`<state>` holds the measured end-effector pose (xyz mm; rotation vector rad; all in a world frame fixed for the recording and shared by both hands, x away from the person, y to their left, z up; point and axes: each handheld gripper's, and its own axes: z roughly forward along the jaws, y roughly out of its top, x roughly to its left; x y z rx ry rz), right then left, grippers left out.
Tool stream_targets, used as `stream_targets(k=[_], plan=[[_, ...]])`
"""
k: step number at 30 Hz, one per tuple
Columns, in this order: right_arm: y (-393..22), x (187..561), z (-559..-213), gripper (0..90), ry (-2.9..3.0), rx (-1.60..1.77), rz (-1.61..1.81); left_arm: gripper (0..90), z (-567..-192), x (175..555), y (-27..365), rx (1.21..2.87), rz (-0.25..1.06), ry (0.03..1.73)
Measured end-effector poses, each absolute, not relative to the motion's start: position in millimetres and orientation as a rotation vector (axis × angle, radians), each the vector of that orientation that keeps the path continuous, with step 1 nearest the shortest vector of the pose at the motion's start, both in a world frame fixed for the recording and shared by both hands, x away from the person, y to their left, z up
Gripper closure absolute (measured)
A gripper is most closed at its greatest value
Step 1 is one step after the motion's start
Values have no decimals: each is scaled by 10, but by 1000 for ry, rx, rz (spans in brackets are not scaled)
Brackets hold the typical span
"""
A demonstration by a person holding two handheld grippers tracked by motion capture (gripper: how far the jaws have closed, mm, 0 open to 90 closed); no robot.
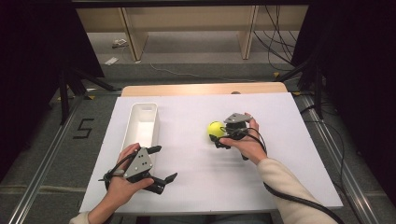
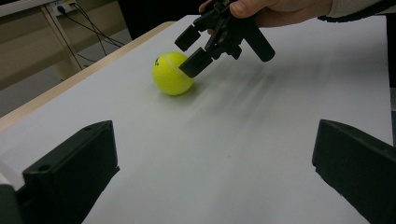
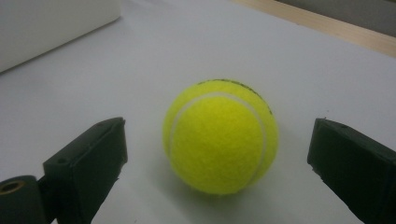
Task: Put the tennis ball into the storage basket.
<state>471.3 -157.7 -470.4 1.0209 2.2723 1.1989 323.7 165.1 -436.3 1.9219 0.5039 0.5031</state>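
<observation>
Your right gripper (image 1: 223, 135) sits right at the yellow ball (image 1: 215, 129), and its jaws are spread wide with the ball between them. In the right gripper view there is a gap on each side of the ball (image 3: 220, 136), so nothing is squeezing it. The ball rests on the white table (image 1: 196, 182) near the middle, well away from every edge. The white bin (image 1: 143, 122) stands to its left with bare table in between. Your left gripper (image 1: 161, 163) is near the front edge, beside the bin's near end, jaws wide and holding nothing.
</observation>
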Motion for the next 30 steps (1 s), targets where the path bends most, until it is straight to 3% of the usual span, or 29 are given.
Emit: stream_targets(k=[30], plan=[[-1420,4902,-4894,115,2291,1079,1124,0,-4361,3230,1652,1925,502,502]])
